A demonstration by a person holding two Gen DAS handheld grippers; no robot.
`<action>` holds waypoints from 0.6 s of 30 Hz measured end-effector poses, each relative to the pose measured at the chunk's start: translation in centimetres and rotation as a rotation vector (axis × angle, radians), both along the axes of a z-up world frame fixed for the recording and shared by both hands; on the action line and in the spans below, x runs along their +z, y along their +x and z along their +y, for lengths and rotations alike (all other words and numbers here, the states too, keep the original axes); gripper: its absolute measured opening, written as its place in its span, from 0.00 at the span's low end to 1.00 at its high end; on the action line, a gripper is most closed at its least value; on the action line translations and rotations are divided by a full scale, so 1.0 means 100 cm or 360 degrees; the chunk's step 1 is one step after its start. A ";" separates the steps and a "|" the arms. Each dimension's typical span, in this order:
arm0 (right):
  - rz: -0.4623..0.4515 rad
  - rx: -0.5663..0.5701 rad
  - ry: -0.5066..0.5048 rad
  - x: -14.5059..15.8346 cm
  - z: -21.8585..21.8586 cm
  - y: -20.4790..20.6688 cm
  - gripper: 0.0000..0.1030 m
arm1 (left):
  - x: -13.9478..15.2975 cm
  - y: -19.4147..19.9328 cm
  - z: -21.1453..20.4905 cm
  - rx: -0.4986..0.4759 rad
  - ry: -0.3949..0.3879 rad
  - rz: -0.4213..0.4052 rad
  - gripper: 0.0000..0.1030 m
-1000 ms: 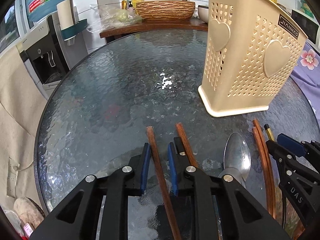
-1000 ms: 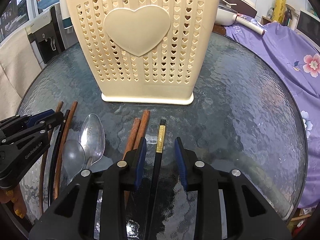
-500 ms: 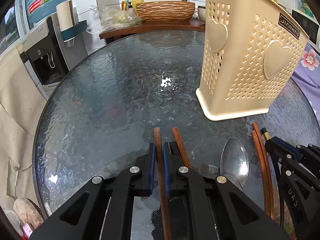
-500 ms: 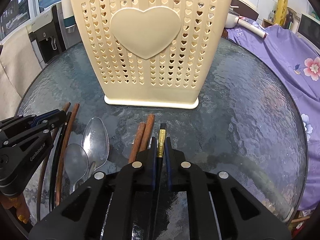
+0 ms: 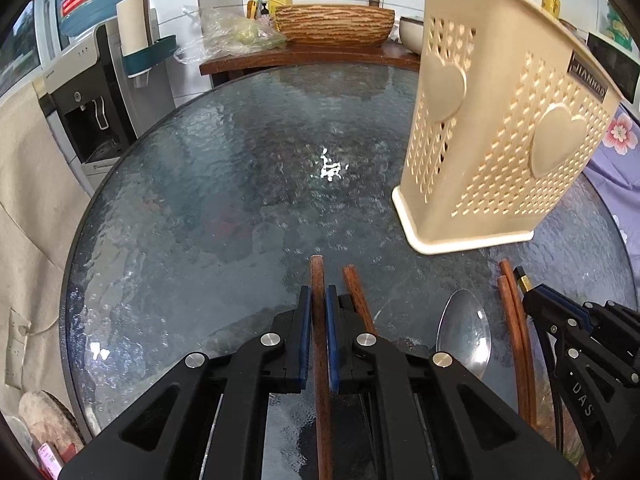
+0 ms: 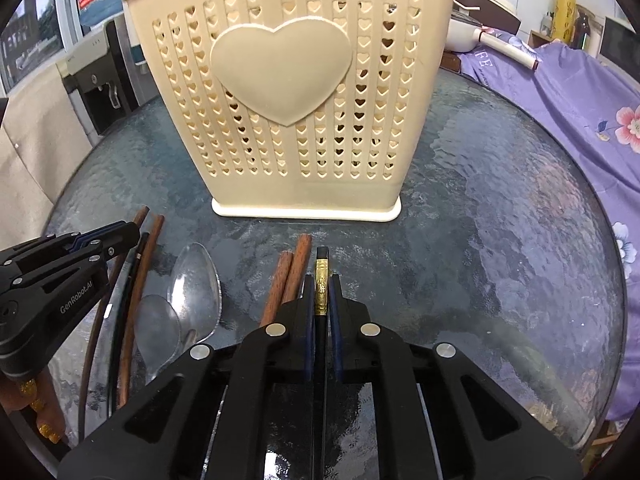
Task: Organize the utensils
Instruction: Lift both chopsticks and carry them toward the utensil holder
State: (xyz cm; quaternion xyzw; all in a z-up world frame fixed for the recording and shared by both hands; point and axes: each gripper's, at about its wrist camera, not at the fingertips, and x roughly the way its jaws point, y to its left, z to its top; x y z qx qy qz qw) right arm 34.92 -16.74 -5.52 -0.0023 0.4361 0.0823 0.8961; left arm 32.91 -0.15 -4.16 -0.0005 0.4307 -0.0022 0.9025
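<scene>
A cream utensil basket point(image 5: 496, 128) with heart holes stands on the round glass table point(image 5: 224, 200); it also shows in the right wrist view point(image 6: 304, 92). My left gripper point(image 5: 316, 296) is shut on a brown wooden chopstick point(image 5: 318, 280), with a second brown chopstick point(image 5: 356, 292) just right of it. My right gripper point(image 6: 321, 284) is shut on a black chopstick with a gold band point(image 6: 321, 280). Two brown chopsticks point(image 6: 290, 276) lie left of it. Two metal spoons point(image 6: 192, 288) lie between the grippers.
More chopsticks point(image 6: 136, 280) lie under the left gripper's body point(image 6: 52, 280). A water dispenser point(image 5: 92, 92) stands beyond the table's left edge. A wooden shelf with a woven bowl point(image 5: 332, 24) is behind. A purple floral cloth point(image 6: 576, 92) lies to the right.
Both grippers closed from open: the left onto the brown chopstick, the right onto the black chopstick. Both have risen a little with them.
</scene>
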 end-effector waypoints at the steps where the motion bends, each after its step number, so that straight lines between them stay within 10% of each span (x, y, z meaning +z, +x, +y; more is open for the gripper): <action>1: -0.0002 0.0016 0.0033 0.002 -0.002 0.000 0.07 | 0.002 0.000 0.002 0.0001 -0.0006 -0.0008 0.07; 18: -0.0125 0.0216 0.0355 0.065 -0.026 -0.017 0.07 | 0.068 -0.028 0.012 -0.0107 -0.0150 -0.0256 0.07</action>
